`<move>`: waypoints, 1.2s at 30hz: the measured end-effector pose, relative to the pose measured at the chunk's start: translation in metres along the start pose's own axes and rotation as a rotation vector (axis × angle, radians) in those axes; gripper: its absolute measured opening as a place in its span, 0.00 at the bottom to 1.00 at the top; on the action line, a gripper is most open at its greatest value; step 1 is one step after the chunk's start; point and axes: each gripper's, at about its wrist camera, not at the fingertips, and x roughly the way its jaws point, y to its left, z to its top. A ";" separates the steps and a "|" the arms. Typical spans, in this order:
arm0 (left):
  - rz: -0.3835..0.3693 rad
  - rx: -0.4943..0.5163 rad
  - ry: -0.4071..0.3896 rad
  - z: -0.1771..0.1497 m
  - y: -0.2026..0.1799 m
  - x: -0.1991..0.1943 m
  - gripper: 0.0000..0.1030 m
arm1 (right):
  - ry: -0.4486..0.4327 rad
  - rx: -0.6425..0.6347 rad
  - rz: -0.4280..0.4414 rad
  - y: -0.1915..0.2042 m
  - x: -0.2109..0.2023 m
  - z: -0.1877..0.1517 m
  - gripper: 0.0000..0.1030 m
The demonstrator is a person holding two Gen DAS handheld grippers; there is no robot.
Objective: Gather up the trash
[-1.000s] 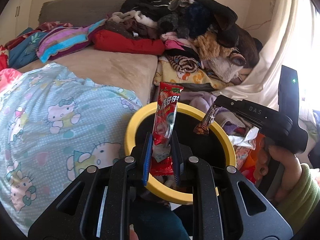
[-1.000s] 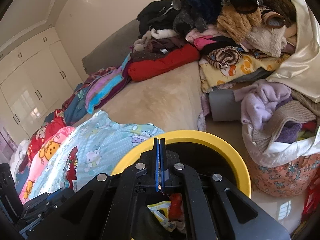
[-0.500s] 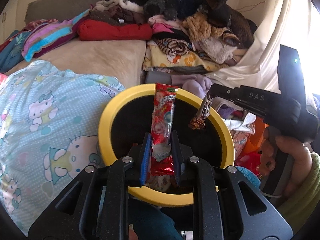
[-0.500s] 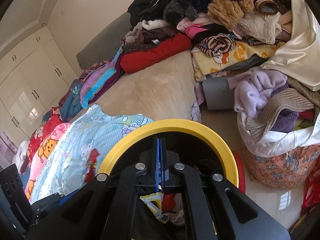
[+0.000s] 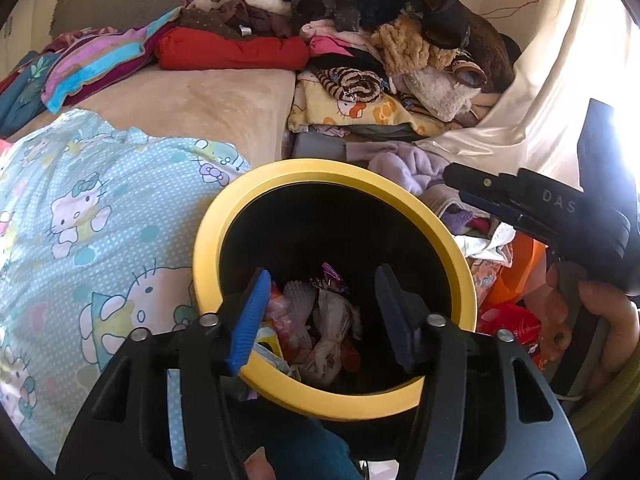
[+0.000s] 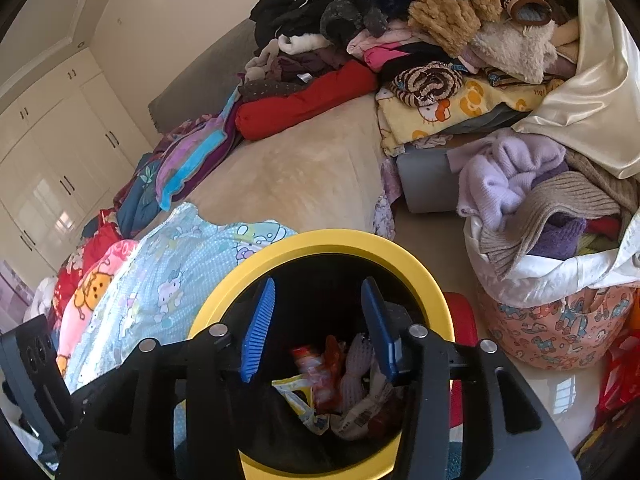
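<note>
A black bin with a yellow rim (image 5: 280, 176) stands beside the bed; it also shows in the right wrist view (image 6: 332, 242). Several wrappers (image 5: 320, 320) lie inside it, among them a red wrapper (image 6: 316, 368). My left gripper (image 5: 320, 316) is open and empty just above the bin's mouth. My right gripper (image 6: 318, 334) is open and empty over the same bin. The right gripper's body (image 5: 540, 208) reaches in from the right in the left wrist view.
A bed with a light blue Hello Kitty cover (image 5: 80, 220) lies left of the bin. A heap of clothes (image 5: 380, 40) is piled behind. A basket of clothes (image 6: 560, 280) stands to the right on the floor. White wardrobes (image 6: 48, 152) line the far left wall.
Both grippers opened. The red wrapper left my left gripper and the brown wrapper left my right gripper; both went into the bin. Both cameras moved closer over the bin.
</note>
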 end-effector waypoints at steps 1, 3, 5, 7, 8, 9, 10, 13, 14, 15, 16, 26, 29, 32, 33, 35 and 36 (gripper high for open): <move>0.004 -0.002 -0.004 0.000 0.001 -0.002 0.54 | 0.000 -0.003 -0.001 0.001 -0.001 0.000 0.46; 0.018 -0.015 -0.016 0.000 0.005 -0.008 0.73 | 0.002 -0.020 -0.005 0.005 -0.006 0.001 0.49; 0.030 -0.025 -0.031 0.002 0.010 -0.015 0.80 | 0.002 -0.041 -0.013 0.009 -0.011 0.000 0.56; 0.049 -0.028 -0.046 0.003 0.015 -0.023 0.86 | 0.003 -0.067 -0.024 0.017 -0.015 -0.002 0.64; 0.068 -0.033 -0.060 0.003 0.019 -0.028 0.88 | 0.004 -0.096 -0.030 0.024 -0.018 -0.005 0.66; 0.078 -0.039 -0.069 0.004 0.023 -0.033 0.89 | -0.002 -0.116 -0.038 0.029 -0.021 -0.007 0.70; 0.084 -0.044 -0.077 0.004 0.025 -0.037 0.89 | -0.014 -0.143 -0.044 0.036 -0.024 -0.011 0.73; 0.120 -0.065 -0.124 0.004 0.034 -0.054 0.89 | -0.064 -0.210 -0.045 0.054 -0.037 -0.021 0.84; 0.133 -0.073 -0.141 0.004 0.037 -0.061 0.89 | -0.105 -0.246 -0.041 0.064 -0.046 -0.028 0.87; 0.145 -0.079 -0.163 0.002 0.040 -0.069 0.89 | -0.134 -0.265 -0.045 0.069 -0.052 -0.033 0.93; 0.156 -0.080 -0.182 0.001 0.042 -0.076 0.89 | -0.160 -0.281 -0.047 0.075 -0.057 -0.036 0.94; 0.260 -0.060 -0.317 -0.026 0.051 -0.136 0.89 | -0.359 -0.314 -0.033 0.105 -0.090 -0.092 0.94; 0.288 -0.049 -0.357 -0.039 0.051 -0.152 0.89 | -0.408 -0.341 -0.028 0.118 -0.095 -0.106 0.94; 0.316 -0.048 -0.387 -0.051 0.051 -0.168 0.89 | -0.464 -0.382 -0.044 0.128 -0.102 -0.118 0.94; 0.324 -0.046 -0.391 -0.056 0.050 -0.173 0.89 | -0.476 -0.377 -0.044 0.128 -0.103 -0.120 0.94; 0.339 -0.037 -0.402 -0.062 0.049 -0.178 0.89 | -0.487 -0.369 -0.045 0.129 -0.105 -0.122 0.94; 0.344 -0.030 -0.410 -0.065 0.049 -0.181 0.89 | -0.487 -0.371 -0.044 0.129 -0.105 -0.122 0.94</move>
